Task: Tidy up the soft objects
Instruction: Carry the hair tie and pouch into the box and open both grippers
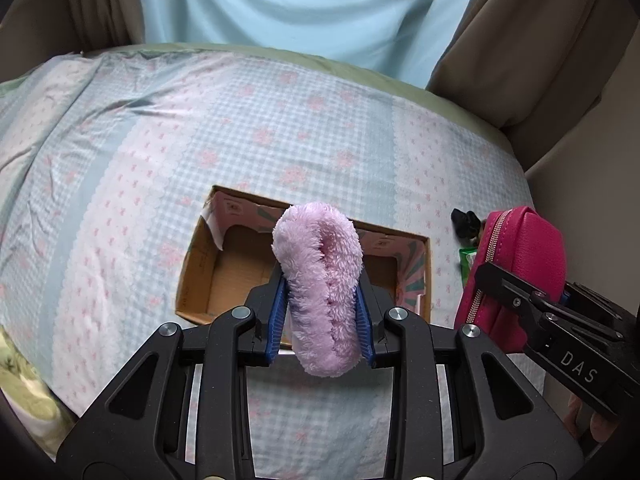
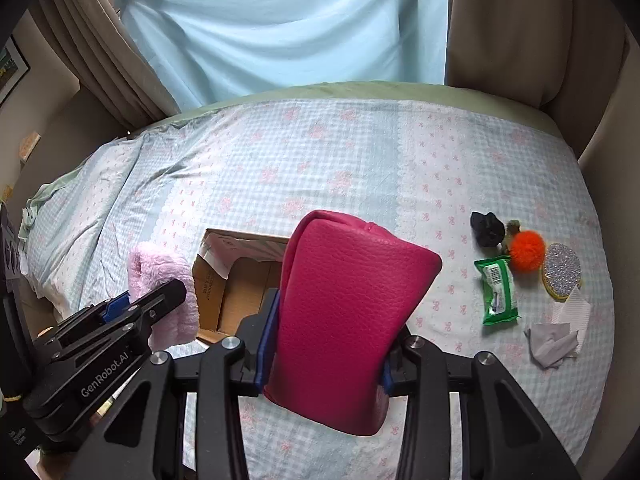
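My left gripper (image 1: 322,308) is shut on a fluffy pink plush piece (image 1: 320,280), held above the near edge of an open cardboard box (image 1: 204,276) on the bed. The plush also shows in the right wrist view (image 2: 160,280) with the left gripper (image 2: 148,300). My right gripper (image 2: 328,344) is shut on a magenta zip pouch (image 2: 344,312), held above the bed just right of the box (image 2: 224,292). The pouch shows in the left wrist view (image 1: 516,264) with the right gripper (image 1: 520,292) on it.
On the bed's right side lie a black soft item (image 2: 486,228), an orange pom-pom (image 2: 528,250), a green wipes pack (image 2: 498,292), a glittery oval sponge (image 2: 562,272) and grey and white cloths (image 2: 556,340). Curtains and a blue sheet (image 2: 288,28) hang behind.
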Demonstrator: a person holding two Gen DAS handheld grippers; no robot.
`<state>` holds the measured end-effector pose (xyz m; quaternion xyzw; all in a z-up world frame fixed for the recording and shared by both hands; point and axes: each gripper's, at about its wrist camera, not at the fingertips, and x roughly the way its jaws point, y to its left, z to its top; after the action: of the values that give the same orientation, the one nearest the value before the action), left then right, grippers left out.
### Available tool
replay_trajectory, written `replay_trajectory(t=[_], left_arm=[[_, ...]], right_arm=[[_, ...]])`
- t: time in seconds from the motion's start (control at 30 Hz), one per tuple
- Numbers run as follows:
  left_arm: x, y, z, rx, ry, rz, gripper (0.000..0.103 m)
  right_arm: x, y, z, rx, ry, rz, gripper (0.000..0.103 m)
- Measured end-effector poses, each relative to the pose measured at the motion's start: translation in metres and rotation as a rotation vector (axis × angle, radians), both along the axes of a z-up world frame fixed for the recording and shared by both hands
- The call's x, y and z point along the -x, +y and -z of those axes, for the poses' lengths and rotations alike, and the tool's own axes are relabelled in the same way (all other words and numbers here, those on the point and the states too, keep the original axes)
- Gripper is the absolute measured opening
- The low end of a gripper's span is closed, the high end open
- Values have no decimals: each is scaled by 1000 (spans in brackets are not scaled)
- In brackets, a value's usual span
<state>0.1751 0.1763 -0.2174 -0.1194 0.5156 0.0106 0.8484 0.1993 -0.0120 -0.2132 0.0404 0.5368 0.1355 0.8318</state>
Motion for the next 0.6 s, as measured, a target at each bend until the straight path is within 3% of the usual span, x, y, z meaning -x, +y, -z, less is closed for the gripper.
replay_trajectory(t=[0.27, 0.6], left_arm=[[-32, 55, 57, -23, 115, 87, 27], [-72, 54, 138, -12, 239, 157, 27]], right_arm=[[-10, 73, 57, 50, 82, -20, 37], [-29, 103, 133, 116, 175, -92, 37]])
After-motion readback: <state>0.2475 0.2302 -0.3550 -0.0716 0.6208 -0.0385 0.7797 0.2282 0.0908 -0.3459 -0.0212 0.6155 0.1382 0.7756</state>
